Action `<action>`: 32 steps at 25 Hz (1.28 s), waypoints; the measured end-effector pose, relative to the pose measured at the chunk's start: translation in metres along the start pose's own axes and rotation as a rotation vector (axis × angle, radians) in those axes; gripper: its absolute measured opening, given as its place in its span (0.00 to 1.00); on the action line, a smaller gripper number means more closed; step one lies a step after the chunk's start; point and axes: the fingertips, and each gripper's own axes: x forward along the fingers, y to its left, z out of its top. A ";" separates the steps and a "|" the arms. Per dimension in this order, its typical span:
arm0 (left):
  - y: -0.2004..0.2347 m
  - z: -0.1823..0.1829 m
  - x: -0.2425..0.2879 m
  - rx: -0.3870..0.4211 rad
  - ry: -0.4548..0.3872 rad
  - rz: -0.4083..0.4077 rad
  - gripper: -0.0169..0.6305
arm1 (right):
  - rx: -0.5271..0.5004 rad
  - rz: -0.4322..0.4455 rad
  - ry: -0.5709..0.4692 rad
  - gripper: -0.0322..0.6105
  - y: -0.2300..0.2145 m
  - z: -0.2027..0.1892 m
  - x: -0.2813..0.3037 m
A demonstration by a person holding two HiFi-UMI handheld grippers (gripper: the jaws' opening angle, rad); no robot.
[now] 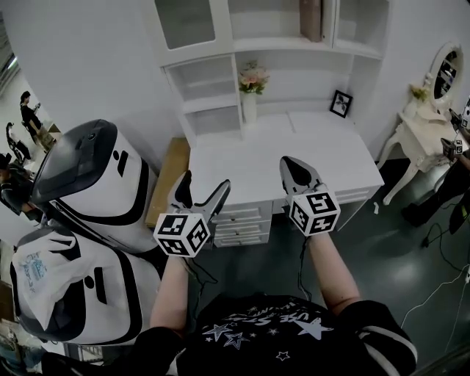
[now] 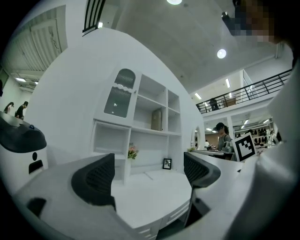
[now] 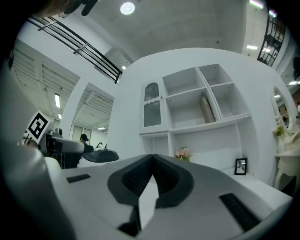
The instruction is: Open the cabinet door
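Left gripper, jaws apart and empty, and right gripper, jaws together and empty, before the desk's front edge. The glazed cabinet door, closed, is at the hutch's upper left corner.

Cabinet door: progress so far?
Done: nothing visible; the glass-fronted cabinet door looks shut, upper left above the desk. In hand: nothing; the left gripper is open and empty, the right gripper shut on nothing, both in front of the desk, well away from the door. Remaining: reach the door, grip it and swing it open.
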 end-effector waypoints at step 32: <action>0.091 0.209 0.266 0.395 -0.282 -0.125 0.81 | -0.188 0.004 -0.190 0.06 -0.096 0.142 0.214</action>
